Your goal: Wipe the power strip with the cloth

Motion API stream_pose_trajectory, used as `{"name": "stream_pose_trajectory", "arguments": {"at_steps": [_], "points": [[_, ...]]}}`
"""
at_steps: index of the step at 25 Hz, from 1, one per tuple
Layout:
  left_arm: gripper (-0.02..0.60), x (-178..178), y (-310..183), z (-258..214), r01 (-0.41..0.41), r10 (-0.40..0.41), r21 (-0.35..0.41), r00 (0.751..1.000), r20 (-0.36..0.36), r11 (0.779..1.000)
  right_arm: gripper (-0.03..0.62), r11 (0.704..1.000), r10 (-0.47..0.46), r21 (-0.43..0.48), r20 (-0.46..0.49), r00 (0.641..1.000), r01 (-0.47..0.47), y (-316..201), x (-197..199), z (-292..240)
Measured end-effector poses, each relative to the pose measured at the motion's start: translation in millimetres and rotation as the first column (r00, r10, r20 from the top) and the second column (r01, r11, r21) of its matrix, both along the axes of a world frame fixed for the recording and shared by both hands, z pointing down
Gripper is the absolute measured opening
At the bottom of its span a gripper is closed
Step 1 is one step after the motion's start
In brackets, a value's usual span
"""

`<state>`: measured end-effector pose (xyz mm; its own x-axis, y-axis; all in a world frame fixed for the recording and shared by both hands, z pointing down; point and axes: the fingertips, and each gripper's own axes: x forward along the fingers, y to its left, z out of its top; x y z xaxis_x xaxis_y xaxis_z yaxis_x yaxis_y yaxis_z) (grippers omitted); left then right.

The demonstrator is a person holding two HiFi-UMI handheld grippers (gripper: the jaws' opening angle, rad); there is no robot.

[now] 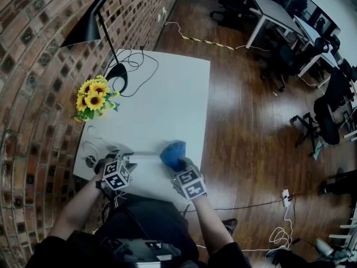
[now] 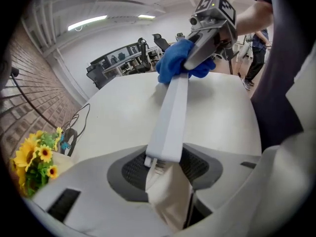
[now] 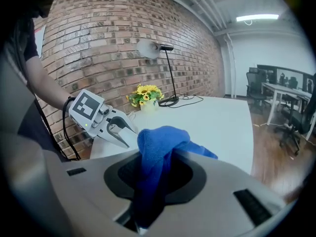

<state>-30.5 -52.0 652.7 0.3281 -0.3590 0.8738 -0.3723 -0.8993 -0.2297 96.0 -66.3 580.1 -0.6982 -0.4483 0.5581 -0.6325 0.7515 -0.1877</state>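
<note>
Strip (image 1: pixel 146 154) sits low in the head view, left of centre, near the bottom edge of the white worktop (image 1: pixel 167 94), and runs left to right between the two grippers. Left gripper (image 1: pixel 129 161) is clamped on the strip's left end. In the left gripper view that end (image 2: pixel 173 112) sits squarely between the jaws (image 2: pixel 165 168), with the white bar running up-frame from there. Cannot tell whether the strip rests on the worktop or is raised off it.

Right gripper (image 1: pixel 177 164) is closed on the cloth (image 1: pixel 173 153), a bunched blue wad. In the right gripper view the cloth (image 3: pixel 158 152) fills the gap between the jaws (image 3: pixel 153 181) and spills over the top. The left gripper view shows the cloth (image 2: pixel 177 63) pressed over the strip's far end, upper centre of frame, with the right gripper (image 2: pixel 207 38) behind it.

Sunflowers (image 1: pixel 93 98) stand at the worktop's left edge, mid-frame. Black lamp (image 1: pixel 92 24) is above them, with a cable (image 1: pixel 139 60) looped beside its base.
</note>
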Motion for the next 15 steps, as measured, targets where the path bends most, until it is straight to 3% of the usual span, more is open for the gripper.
{"name": "stream_pose_trajectory", "arguments": {"at_steps": [7, 11, 15], "points": [[0.219, -5.0, -1.8, -3.5, 0.088, -0.088, 0.02, 0.996, -0.036, 0.996, 0.087, 0.999, -0.02, 0.05, -0.021, 1.0, 0.021, 16.7, -1.8, 1.8], [0.225, -10.5, 10.8, -7.6, 0.14, -0.148, -0.074, 0.981, -0.125, 0.987, 0.087, 0.997, -0.03, 0.072, -0.031, 0.999, 0.032, 24.2, -6.2, 3.5], [0.229, -26.5, 15.2, -22.7, 0.228, -0.254, -0.136, 0.941, -0.225, 0.964, 0.087, 0.994, -0.012, 0.107, -0.061, 0.998, 0.019, 25.5, -3.9, 7.0]]}}
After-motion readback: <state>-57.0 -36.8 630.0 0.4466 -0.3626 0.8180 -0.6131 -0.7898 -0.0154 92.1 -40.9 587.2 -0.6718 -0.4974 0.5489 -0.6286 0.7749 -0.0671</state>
